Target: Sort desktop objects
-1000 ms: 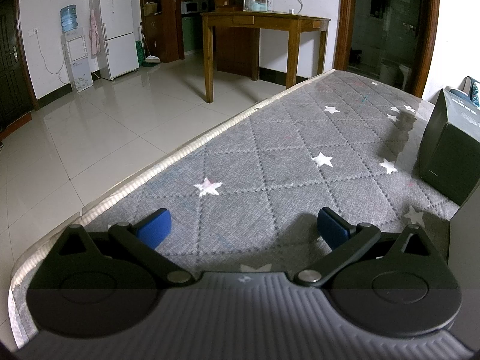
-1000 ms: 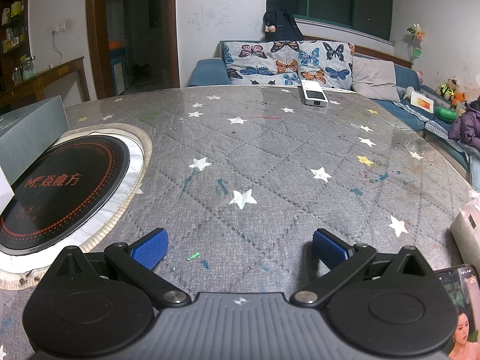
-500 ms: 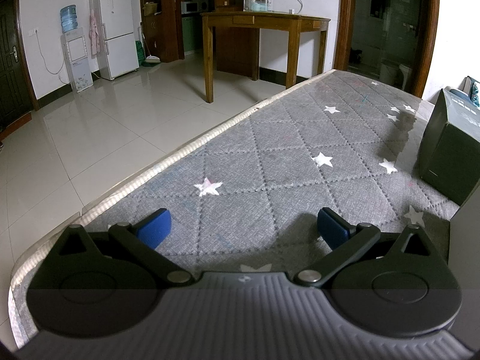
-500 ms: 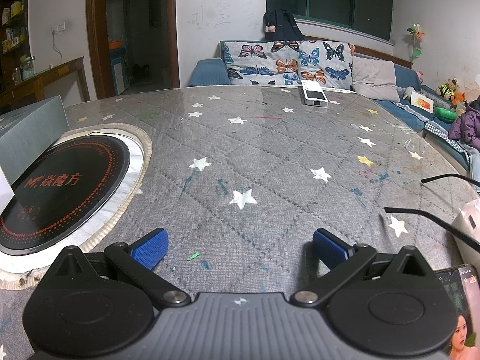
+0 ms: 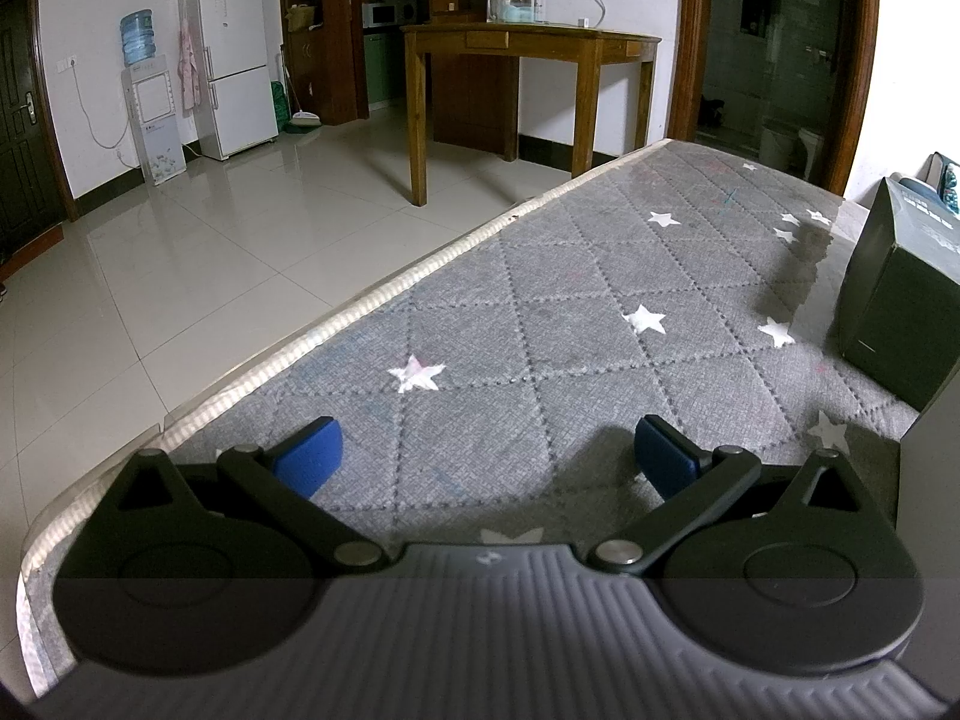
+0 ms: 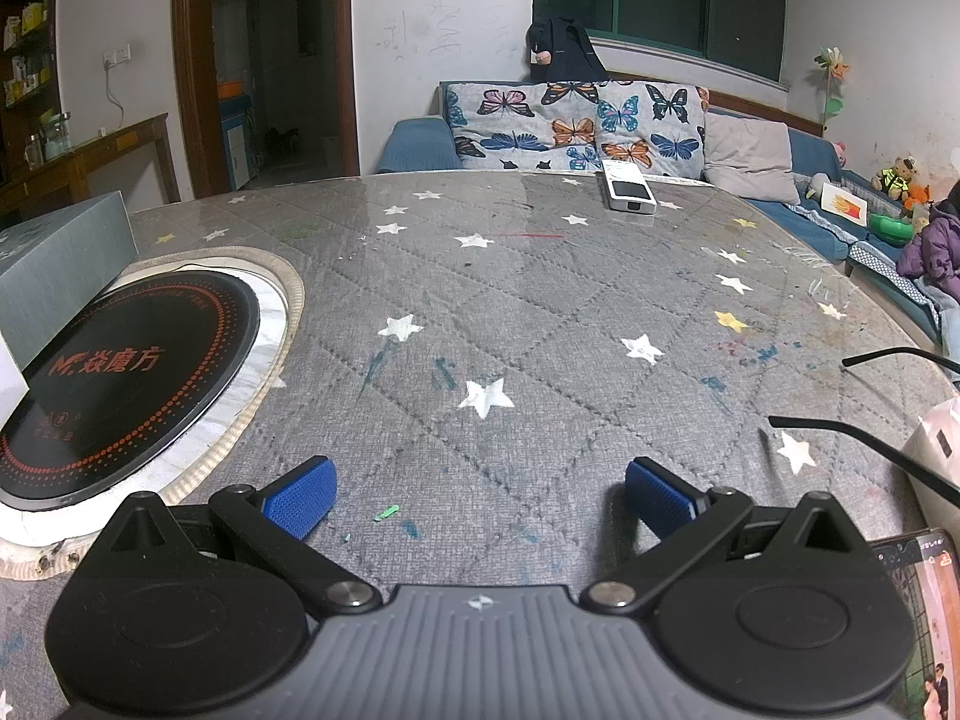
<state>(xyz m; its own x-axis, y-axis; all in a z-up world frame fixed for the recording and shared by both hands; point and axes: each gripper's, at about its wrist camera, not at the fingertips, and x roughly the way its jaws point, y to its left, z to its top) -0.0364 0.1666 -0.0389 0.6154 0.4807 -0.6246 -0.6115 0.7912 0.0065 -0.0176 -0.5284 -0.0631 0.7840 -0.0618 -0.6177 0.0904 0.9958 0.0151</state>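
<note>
eyeglasses (image 6: pixel 864 438): only two thin black temple arms show, entering from the right edge of the right wrist view, ahead and to the right of the right gripper (image 6: pixel 480 489); lenses are cut off. phone (image 6: pixel 924 612): lit screen at the lower right corner, partly hidden behind the gripper body. white pack (image 6: pixel 939 438) at the right edge, mostly out of frame. white remote-like device (image 6: pixel 627 192) lies far ahead near the table's far edge. right gripper: blue pads spread wide, nothing between them, low over the grey star-quilted table cover (image 6: pixel 540 312). round black cooktop (image 6: pixel 114 366) is set into the table at left, a grey box (image 6: pixel 60 270) just behind it. left gripper (image 5: pixel 483 456): pads equally wide apart, empty, near the table edge. dark box (image 5: pixel 900 300) stands ahead to its right, closed; contents cannot be told.
</note>
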